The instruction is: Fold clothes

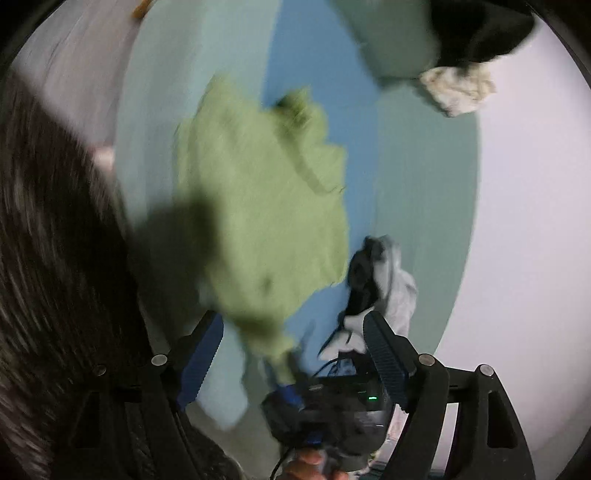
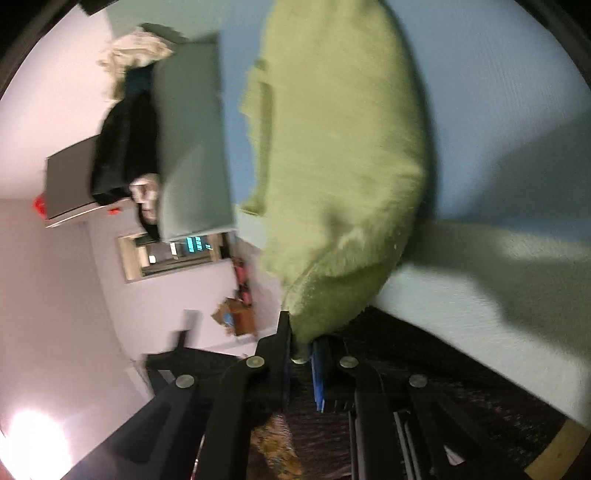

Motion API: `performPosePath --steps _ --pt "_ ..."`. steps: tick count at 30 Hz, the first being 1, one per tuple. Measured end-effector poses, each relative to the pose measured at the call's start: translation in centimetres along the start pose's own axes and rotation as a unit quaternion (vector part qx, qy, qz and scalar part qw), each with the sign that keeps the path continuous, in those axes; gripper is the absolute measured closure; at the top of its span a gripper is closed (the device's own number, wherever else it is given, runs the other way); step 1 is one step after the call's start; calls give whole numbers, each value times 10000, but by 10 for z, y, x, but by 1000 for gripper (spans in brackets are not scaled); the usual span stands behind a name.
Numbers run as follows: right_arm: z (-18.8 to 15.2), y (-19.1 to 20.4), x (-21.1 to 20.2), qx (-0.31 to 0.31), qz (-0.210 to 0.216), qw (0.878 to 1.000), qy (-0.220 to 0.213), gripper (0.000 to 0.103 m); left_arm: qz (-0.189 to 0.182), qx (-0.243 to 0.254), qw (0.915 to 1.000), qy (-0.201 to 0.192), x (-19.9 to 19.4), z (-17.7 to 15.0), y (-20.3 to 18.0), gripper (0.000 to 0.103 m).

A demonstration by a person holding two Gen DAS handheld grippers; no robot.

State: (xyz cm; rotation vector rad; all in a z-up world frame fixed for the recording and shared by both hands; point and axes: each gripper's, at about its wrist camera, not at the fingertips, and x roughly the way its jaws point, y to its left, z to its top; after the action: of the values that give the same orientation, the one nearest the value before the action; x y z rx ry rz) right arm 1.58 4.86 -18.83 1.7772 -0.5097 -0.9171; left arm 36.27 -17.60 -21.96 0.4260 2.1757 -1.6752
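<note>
Left gripper (image 1: pixel 295 354) stands wide open, holding nothing; right gripper (image 2: pixel 301 345) pinches the green garment's (image 2: pixel 340 147) corner, and the cloth stretches lengthwise away from its tips

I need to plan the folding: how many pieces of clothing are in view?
4, maybe more hidden: green garment on the blue surface, its corner in the right tool; grey-white garment beside it; black garment and cream garment farther back.
</note>
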Motion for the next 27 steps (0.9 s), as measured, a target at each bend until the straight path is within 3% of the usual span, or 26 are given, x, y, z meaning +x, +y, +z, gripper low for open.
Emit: performPosePath --steps 4,7,9,11,12,13,14,15,17,18,20,22,25,27 --pt "-16 9 4 -138 136 9998 13 93 -6 -333 9991 -275 14 -10 3 24" --pt "-14 10 1 -160 219 9996 93 93 27 -558 9981 -268 35 -4 9 26" --pt "-21 9 2 -102 305 9994 115 93 -280 -816 9962 -91 50 0 17 26" --pt "-20 8 5 -76 281 9995 132 93 -296 -757 9967 -22 61 5 17 44" --pt "-20 7 6 -66 267 9995 142 93 -202 -651 9977 -1 65 8 15 72" --pt "-19 7 8 -82 235 9995 180 93 -114 -553 9984 5 68 9 12 90" --pt "-18 9 13 -91 187 9996 201 93 -130 -472 9988 -17 67 10 8 92" --pt "-17 8 15 -125 93 9996 233 87 -178 -395 9991 -48 65 10 4 92" --pt "-12 4 12 -133 -150 9996 219 56 -420 -238 9988 -57 58 9 -6 93" --pt "-10 1 6 -94 -289 9995 97 35 -563 -109 9983 -48 55 9 -12 93" --pt "-3 -10 -12 -54 -640 9976 -273 31 -683 140 9975 -77 47 8 -24 93" --pt "9 -24 -27 96 -725 9957 -567 31 -813 250 9964 -52 42 8 -32 93" --pt "29 -33 -31 376 -259 9966 -689 32 -965 225 9951 64 41 8 -39 93" --pt "43 -27 -28 235 -93 9970 -728 28 -949 277 9951 84 40 8 -43 93"
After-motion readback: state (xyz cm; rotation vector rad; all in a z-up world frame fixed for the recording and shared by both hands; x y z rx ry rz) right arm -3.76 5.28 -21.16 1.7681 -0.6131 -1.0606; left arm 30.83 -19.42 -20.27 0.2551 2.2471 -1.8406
